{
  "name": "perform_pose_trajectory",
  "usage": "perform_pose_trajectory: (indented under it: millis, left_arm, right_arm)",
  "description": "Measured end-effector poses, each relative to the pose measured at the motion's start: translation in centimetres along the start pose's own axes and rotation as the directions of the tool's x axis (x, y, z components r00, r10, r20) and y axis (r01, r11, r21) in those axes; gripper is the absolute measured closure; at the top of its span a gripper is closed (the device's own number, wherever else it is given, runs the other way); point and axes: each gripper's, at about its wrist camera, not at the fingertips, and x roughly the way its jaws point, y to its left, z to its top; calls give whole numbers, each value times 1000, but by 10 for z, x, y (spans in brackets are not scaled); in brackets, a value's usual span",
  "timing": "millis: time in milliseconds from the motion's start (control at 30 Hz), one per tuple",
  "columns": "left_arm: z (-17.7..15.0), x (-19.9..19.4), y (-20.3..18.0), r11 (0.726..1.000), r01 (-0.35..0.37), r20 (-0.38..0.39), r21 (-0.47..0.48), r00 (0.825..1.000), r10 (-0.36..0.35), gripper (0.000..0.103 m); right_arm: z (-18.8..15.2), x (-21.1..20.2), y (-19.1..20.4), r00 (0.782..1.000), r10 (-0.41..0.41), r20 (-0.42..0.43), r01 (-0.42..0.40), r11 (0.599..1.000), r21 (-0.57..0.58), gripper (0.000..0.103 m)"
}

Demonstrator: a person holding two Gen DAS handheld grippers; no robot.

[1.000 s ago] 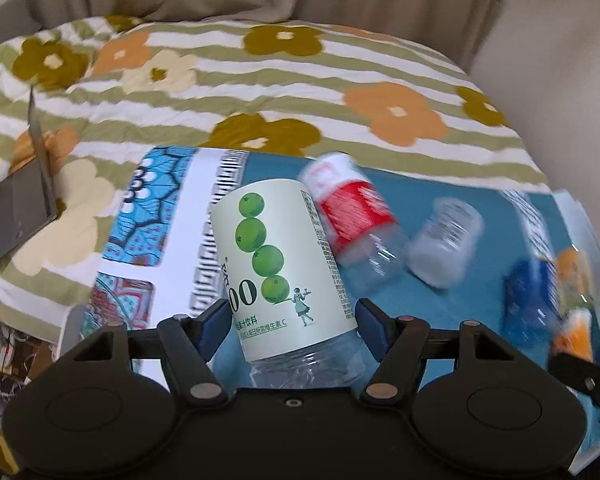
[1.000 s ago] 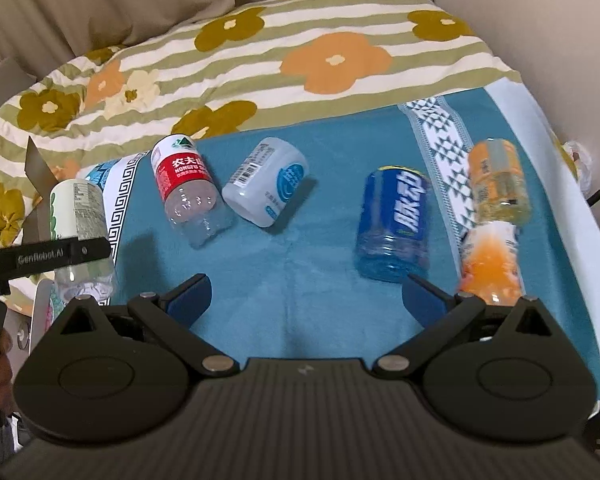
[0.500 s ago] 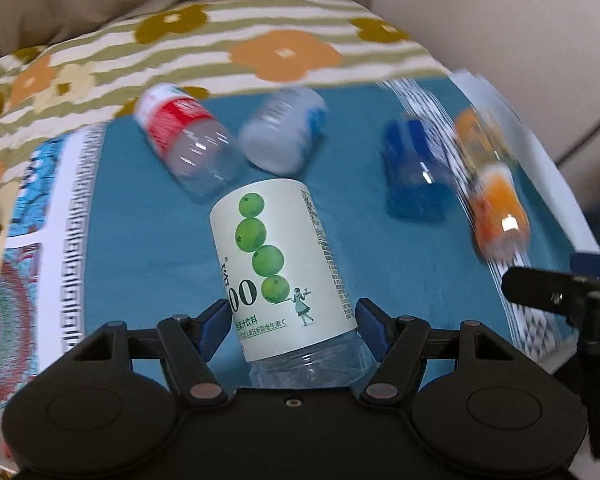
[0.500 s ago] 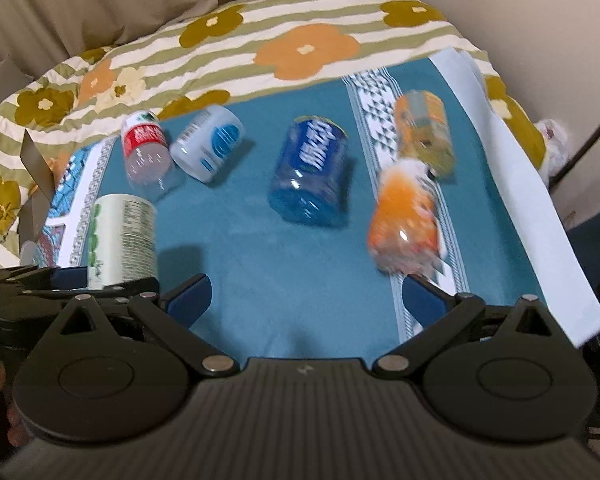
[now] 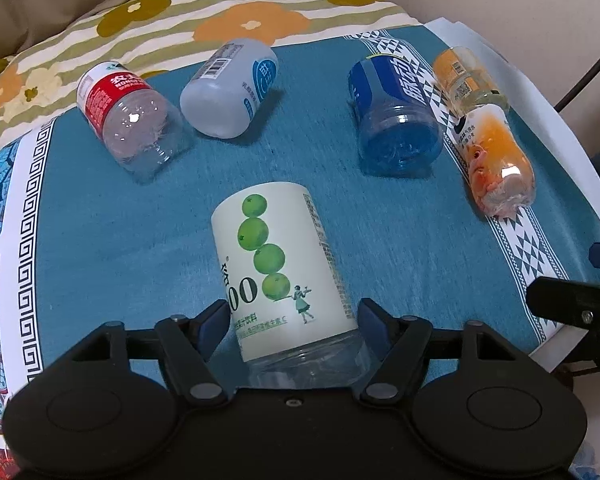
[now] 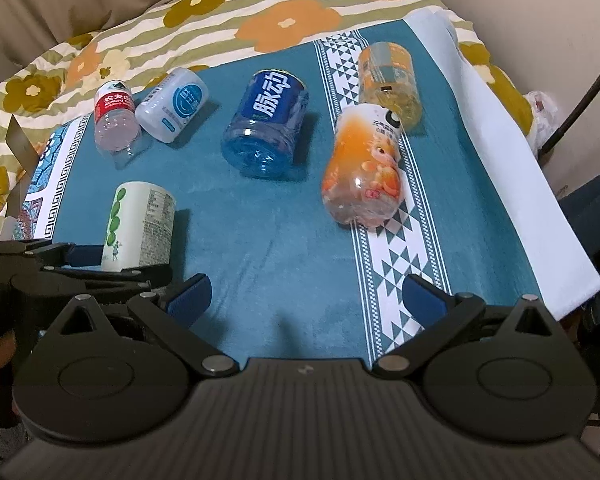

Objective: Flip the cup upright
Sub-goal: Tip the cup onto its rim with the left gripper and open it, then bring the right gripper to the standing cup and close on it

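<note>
My left gripper (image 5: 292,320) is shut on a cut-bottle cup with a cream label and green fruit (image 5: 280,256), held by its clear lower end over the teal cloth. The same cup (image 6: 140,224) shows in the right wrist view, gripped by the left gripper (image 6: 100,260) at the left. My right gripper (image 6: 306,296) is open and empty above the front of the cloth. Lying on their sides are a red-label cup (image 5: 128,116), a white cup (image 5: 228,88), a blue cup (image 5: 396,116), an orange cup (image 5: 496,160) and a yellow-orange cup (image 5: 466,76).
The teal patterned cloth (image 6: 260,272) lies on a bed with a flowered striped quilt (image 6: 220,16). The cloth's white right edge (image 6: 520,184) hangs near a wall. A dark flat object (image 6: 18,140) sits at the left edge.
My left gripper has swung right with the green-fruit cup, from the cloth's left border to over its middle. The right gripper view has shifted right and slightly closer.
</note>
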Motion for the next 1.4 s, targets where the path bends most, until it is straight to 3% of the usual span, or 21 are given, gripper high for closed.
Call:
perform_pose_trajectory:
  millis: [100, 700, 933, 1200, 1400]
  left_arm:
    - [0, 0, -3, 1000, -14, 6, 2, 1000, 14, 9]
    - [-15, -17, 4, 996, -68, 31, -65, 997, 70, 6]
    - [-26, -57, 18, 983, -104, 78, -152, 990, 117, 6]
    - [-49, -109, 59, 954, -105, 122, -280, 982, 144, 1]
    - [-73, -120, 96, 946, -84, 124, -314, 984, 128, 1]
  right_arm:
    - [-1, -1, -3, 1000, 1, 1, -1, 1000, 1, 0]
    - [2, -19, 1, 999, 24, 35, -22, 998, -62, 0]
    - [16, -28, 18, 996, 81, 25, -77, 989, -129, 0]
    - [52, -24, 74, 982, 171, -75, -181, 970, -164, 0]
    - [81, 23, 118, 960, 217, -174, -232, 971, -67, 0]
